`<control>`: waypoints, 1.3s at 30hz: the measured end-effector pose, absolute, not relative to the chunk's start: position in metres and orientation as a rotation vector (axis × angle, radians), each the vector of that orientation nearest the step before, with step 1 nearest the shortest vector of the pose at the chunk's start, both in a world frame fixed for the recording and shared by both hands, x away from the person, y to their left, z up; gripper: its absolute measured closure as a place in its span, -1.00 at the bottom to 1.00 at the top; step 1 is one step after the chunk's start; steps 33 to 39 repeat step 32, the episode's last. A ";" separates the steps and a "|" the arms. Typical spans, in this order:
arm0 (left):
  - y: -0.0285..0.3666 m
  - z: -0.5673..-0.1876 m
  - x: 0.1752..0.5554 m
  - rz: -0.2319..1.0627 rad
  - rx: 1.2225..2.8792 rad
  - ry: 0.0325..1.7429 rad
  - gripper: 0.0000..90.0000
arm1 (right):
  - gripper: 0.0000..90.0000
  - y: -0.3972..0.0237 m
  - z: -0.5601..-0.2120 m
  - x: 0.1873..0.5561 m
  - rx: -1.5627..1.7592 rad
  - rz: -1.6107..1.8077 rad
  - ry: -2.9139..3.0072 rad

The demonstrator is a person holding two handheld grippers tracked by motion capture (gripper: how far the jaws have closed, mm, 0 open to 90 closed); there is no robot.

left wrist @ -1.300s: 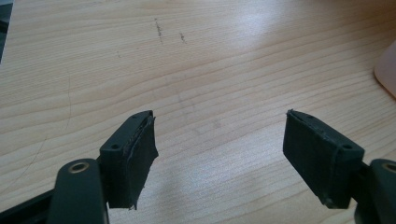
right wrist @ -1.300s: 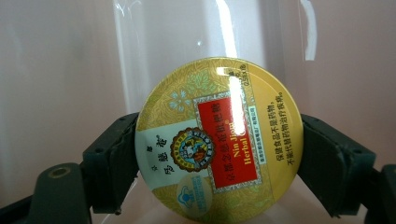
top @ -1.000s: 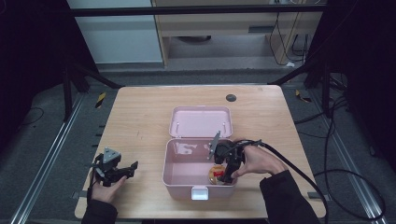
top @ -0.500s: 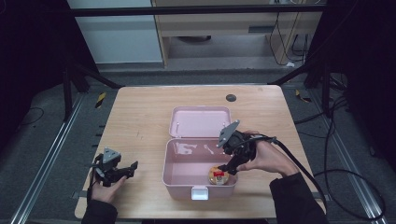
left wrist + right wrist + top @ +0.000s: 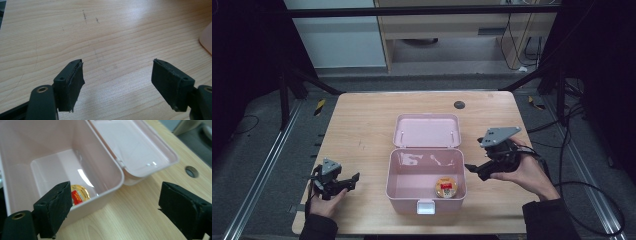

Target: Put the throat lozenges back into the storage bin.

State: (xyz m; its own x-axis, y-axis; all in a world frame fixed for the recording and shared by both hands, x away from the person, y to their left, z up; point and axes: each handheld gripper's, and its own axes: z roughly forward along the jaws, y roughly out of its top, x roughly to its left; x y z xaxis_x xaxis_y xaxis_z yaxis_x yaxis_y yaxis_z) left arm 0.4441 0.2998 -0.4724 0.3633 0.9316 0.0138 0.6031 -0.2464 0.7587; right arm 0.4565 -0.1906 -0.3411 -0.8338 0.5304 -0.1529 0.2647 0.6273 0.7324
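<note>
Hovering beside box, right hand-held gripper spread, empty, jaws just opening; cup inside. Risk: jaw clips box wall, shifts box. Left hand-held gripper spread, idle.

Bright tabletop, dark surroundings, soft shadows

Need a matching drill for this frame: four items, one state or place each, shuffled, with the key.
Items:
1. pink box
2. round gold-lidded cup
3. right gripper
4. left gripper

States or places:
A. lies on the floor of the box, near its front right corner
B. lid swung back, flat on the wooden table
C. empty, jaws open, low over the table left of the box
D. empty, jaws just opened, outside the box at its right wall

Pairs: 1-B, 2-A, 3-D, 4-C
</note>
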 end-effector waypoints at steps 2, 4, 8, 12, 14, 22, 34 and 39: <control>0.299 -0.473 0.444 0.623 1.955 1.329 -0.44 | -0.76 -0.199 -0.345 0.454 0.681 1.060 2.452; 0.299 -0.473 0.444 0.622 1.955 1.329 -0.44 | -0.78 -0.209 -0.350 0.452 0.728 1.095 2.403; 0.300 -0.473 0.444 0.620 1.953 1.330 -0.43 | -0.80 -0.225 -0.363 0.449 0.832 1.137 2.312; 0.299 -0.473 0.444 0.620 1.953 1.328 -0.42 | -0.82 -0.239 -0.377 0.447 0.946 1.172 2.220; 0.299 -0.473 0.444 0.621 1.952 1.327 -0.42 | -0.84 -0.246 -0.386 0.445 0.997 1.188 2.167; 0.300 -0.473 0.444 0.621 1.950 1.329 -0.40 | -0.85 -0.264 -0.417 0.444 1.155 1.192 2.045; 0.301 -0.474 0.445 0.624 1.952 1.332 -0.41 | -0.87 -0.281 -0.451 0.448 1.299 1.108 1.955; 0.301 -0.474 0.445 0.624 1.952 1.332 -0.41 | -0.87 -0.281 -0.451 0.448 1.299 1.108 1.955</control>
